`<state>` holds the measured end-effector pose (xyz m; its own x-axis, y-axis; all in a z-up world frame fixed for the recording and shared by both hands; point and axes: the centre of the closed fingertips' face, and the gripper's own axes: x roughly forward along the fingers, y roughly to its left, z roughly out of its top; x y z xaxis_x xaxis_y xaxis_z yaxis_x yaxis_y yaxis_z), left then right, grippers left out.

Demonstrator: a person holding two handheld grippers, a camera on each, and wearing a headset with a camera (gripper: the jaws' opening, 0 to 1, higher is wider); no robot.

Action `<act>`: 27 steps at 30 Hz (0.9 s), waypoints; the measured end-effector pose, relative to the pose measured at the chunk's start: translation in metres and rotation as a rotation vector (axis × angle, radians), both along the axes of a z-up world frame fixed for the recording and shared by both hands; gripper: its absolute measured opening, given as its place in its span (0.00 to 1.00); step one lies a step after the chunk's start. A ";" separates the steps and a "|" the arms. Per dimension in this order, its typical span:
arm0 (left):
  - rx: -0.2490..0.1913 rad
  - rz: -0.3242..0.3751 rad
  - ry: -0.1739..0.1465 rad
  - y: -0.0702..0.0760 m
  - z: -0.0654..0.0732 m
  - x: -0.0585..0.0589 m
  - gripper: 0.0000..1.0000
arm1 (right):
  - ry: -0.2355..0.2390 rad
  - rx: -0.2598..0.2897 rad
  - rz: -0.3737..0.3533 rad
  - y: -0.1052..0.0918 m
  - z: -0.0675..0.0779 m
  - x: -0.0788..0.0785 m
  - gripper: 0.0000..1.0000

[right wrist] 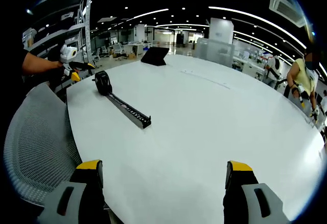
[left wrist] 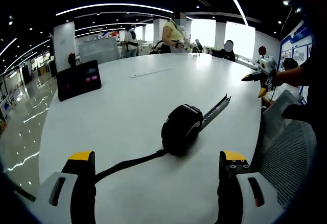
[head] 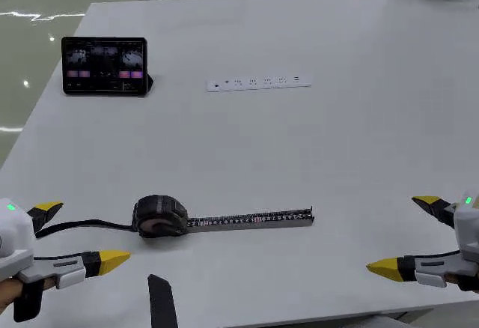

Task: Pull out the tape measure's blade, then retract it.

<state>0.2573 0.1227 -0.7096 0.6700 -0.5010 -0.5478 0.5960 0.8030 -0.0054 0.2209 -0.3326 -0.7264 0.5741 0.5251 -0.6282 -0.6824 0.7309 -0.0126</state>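
Note:
A black tape measure (head: 159, 216) lies on the white table (head: 299, 141) near the front edge, its blade (head: 251, 220) drawn out to the right and lying flat. A black wrist strap (head: 82, 227) trails left from the case. My left gripper (head: 81, 234) stands open at the front left, just beyond the strap's end, touching nothing. In the left gripper view the case (left wrist: 181, 128) sits ahead between the yellow-tipped fingers (left wrist: 82, 158). My right gripper (head: 408, 234) is open at the front right, well clear of the blade's end (right wrist: 144, 121).
A tablet (head: 104, 66) stands propped at the far left of the table. A white power strip (head: 257, 83) lies in the middle further back. A grey mesh chair (right wrist: 36, 147) is by the table's front edge. Other people work in the background.

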 end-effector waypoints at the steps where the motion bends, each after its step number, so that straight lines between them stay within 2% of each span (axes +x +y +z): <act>1: 0.006 -0.002 -0.002 0.000 -0.001 -0.001 0.99 | 0.002 -0.002 0.001 0.000 -0.001 -0.002 0.99; 5: -0.005 0.016 0.005 0.004 -0.004 -0.004 0.99 | -0.005 -0.003 -0.003 -0.003 0.001 -0.005 0.99; 8: 0.012 0.033 -0.004 0.010 -0.006 -0.004 0.99 | -0.019 -0.005 -0.024 -0.008 0.002 -0.005 0.99; 10: -0.001 0.036 0.005 0.011 -0.006 -0.006 0.99 | -0.010 0.004 -0.031 -0.010 0.002 -0.007 0.99; 14: 0.001 0.043 0.002 0.012 -0.004 -0.006 0.99 | 0.002 0.004 -0.030 -0.013 0.000 -0.012 0.99; 18: 0.000 0.037 0.011 0.010 -0.005 -0.008 0.99 | 0.010 0.000 -0.029 -0.017 0.000 -0.013 0.99; 22: -0.006 0.022 0.026 0.007 -0.008 -0.011 0.99 | -0.003 0.003 -0.029 -0.015 0.004 -0.012 0.99; 24: 0.005 0.014 0.035 0.007 -0.010 -0.013 0.99 | -0.001 0.002 -0.028 -0.016 0.002 -0.013 0.99; 27: 0.005 0.007 0.045 0.007 -0.012 -0.016 0.99 | -0.010 0.030 -0.027 -0.014 0.004 -0.013 0.99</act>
<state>0.2413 0.1296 -0.7213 0.6482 -0.4938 -0.5797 0.5898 0.8071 -0.0280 0.2079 -0.3467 -0.7229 0.5944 0.5280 -0.6065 -0.6625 0.7490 0.0028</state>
